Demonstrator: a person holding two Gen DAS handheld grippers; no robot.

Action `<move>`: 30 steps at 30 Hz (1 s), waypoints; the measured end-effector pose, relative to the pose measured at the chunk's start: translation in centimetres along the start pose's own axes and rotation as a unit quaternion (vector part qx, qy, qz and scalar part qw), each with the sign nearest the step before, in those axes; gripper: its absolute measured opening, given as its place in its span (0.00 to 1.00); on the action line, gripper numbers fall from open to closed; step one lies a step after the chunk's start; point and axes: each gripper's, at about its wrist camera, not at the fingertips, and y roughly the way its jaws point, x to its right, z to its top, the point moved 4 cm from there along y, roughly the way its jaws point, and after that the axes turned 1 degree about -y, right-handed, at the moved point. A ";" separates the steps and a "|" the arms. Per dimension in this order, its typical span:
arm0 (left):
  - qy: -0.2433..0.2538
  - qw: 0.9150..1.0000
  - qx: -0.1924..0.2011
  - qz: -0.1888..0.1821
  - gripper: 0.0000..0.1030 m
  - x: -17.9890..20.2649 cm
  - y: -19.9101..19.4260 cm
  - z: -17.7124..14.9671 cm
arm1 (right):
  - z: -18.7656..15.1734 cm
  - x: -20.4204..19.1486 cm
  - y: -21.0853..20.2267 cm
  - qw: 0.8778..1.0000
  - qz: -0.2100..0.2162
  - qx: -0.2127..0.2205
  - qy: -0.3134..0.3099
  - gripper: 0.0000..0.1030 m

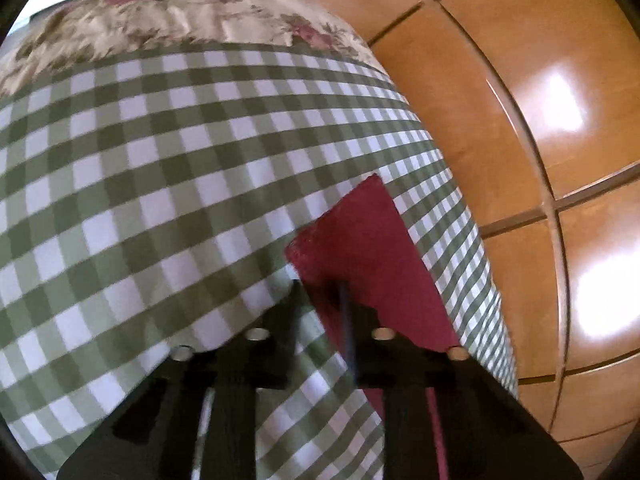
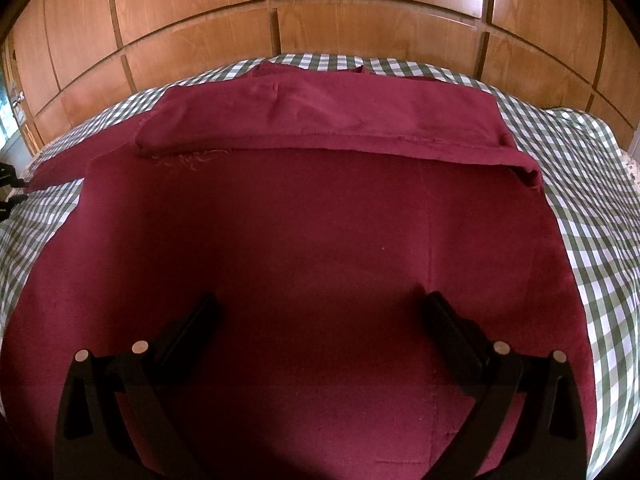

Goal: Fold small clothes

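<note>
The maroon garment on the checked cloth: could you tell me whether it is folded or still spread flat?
Partly folded: the maroon garment lies mostly flat, but its far portion is doubled over into a layered band.
</note>
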 end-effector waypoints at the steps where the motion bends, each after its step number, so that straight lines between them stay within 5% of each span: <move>1: 0.015 1.000 0.003 0.002 0.06 0.5 -0.1 -0.1 | 0.0 0.0 0.0 1.000 0.000 0.000 0.000 0.98; 7: 0.101 0.992 0.039 -0.066 0.05 5.5 -4.3 -2.3 | 0.0 0.0 0.0 1.000 0.001 0.002 0.002 0.98; 15: 0.248 0.953 0.008 -0.176 0.05 16.0 -8.6 -14.2 | 0.1 0.1 -0.1 1.000 0.005 0.007 0.005 0.98; 22: 0.352 0.910 -0.076 -0.203 0.05 21.4 -6.9 -27.6 | 0.0 0.2 -0.2 1.000 0.011 0.011 0.011 0.98; 28: 0.424 0.880 -0.126 -0.176 0.05 22.2 -4.7 -35.5 | 0.2 0.2 -0.3 1.000 0.019 0.008 0.017 0.98; 30: 0.436 0.874 -0.131 -0.170 0.20 21.3 -4.9 -36.6 | 0.3 0.3 -0.4 1.000 0.022 0.001 0.018 0.98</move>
